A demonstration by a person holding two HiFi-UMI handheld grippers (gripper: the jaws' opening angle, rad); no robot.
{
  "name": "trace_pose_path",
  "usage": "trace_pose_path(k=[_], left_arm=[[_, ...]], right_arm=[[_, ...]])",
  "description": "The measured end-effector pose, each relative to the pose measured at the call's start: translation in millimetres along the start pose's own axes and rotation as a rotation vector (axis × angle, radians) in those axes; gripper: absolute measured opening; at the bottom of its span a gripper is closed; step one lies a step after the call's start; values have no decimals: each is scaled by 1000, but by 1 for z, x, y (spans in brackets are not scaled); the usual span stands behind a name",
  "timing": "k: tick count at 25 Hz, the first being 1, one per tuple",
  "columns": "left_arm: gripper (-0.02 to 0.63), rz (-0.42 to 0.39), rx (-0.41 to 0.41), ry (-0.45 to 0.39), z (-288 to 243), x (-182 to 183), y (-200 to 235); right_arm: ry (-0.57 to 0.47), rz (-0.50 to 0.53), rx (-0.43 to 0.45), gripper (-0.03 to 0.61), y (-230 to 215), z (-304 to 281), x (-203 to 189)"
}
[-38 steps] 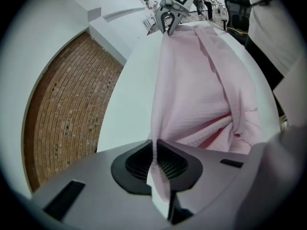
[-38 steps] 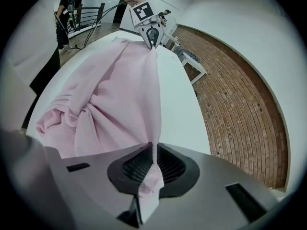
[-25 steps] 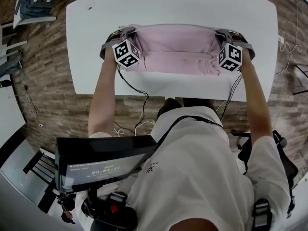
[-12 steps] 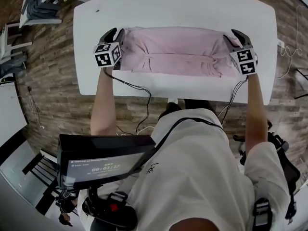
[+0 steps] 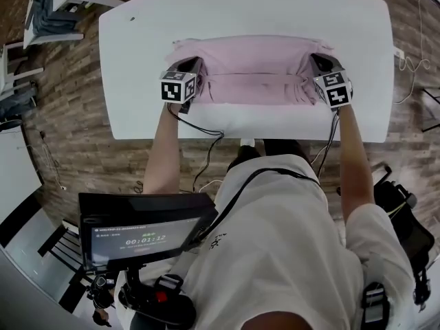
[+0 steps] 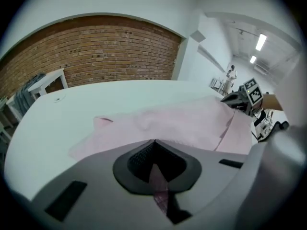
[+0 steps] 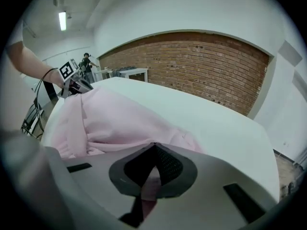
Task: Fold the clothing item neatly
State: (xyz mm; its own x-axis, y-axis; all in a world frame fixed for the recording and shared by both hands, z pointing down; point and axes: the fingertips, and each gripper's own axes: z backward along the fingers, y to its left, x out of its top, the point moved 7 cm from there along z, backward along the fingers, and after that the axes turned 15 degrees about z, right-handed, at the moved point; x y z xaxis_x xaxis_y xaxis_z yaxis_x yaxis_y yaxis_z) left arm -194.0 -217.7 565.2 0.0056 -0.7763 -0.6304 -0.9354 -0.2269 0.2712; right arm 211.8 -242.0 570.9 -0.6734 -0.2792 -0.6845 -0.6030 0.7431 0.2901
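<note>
Near the worktop's (image 5: 240,12) front edge, left hand-held gripper (image 5: 194,66) and right hand-held gripper (image 5: 317,62) have both just clamped shut, each pinching one end of the pink garment (image 5: 254,64). Garment lies mid-worktop as a rumpled folded band, creased along the middle, long axis left-right, bunched at right end.
</note>
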Motion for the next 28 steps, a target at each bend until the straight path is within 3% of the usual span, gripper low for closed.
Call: trace_pose_path(k=[4,9,15,21,24,28], left_arm=[[3,65,-11,-25,-3,-4,4],[3,77,-30,-71,-1,-7,9],[3,43,-8,-81,0,-3,10],[3,58,20,-185,29,3,2],[3,31,4,-251,54,1,-12],[3,0,-86,-358,101,-1,-61]], right_arm=[[-22,68,-24,2,-4,-8,3],[-65,72,-28,2,-12,-13,6],[-56,34,-95,2,-6,-17,8],[-51,29,-136,3,-5,-8,15],[-143,10,-181,3,1,23,29],[-325,-18,-193,3,21,82,49]])
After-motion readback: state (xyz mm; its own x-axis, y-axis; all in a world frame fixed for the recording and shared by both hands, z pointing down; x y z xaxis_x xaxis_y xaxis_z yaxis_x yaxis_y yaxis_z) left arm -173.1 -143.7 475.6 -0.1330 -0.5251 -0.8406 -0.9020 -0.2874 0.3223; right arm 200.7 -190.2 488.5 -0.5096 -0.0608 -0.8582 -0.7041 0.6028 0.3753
